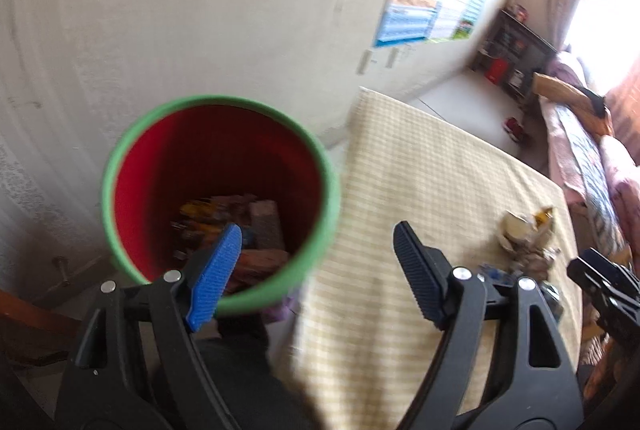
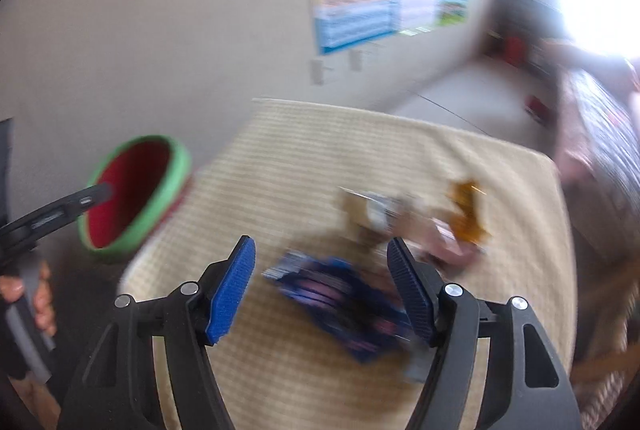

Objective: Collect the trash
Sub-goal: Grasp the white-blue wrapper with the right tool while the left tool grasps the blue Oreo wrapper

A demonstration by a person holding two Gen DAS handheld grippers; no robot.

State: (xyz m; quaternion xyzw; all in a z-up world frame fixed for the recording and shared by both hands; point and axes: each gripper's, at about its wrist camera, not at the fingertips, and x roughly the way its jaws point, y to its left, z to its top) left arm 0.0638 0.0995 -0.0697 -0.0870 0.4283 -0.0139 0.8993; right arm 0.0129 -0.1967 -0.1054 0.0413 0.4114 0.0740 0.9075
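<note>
A red bin (image 1: 180, 158) with a green rim stands beside the table and holds several wrappers (image 1: 240, 222). My left gripper (image 1: 318, 230) hangs open over the bin's near rim with nothing between its fingers. In the right wrist view the bin (image 2: 132, 190) is at the left, with a left gripper finger (image 2: 80, 202) above it. My right gripper (image 2: 320, 242) stands open over a blurred blue wrapper (image 2: 340, 306) that lies on the checked tablecloth (image 2: 312, 158). More trash, among it an orange wrapper (image 2: 466, 210), lies just beyond. From the left wrist view the trash pile (image 1: 524, 230) sits at the table's right.
A pale wall with a poster (image 1: 416, 6) stands behind the table (image 1: 420, 170). A bed with patterned covers (image 1: 580, 150) runs along the right, and a dark shelf (image 1: 516, 50) is at the back. A person's hand (image 2: 40, 302) holds the left gripper.
</note>
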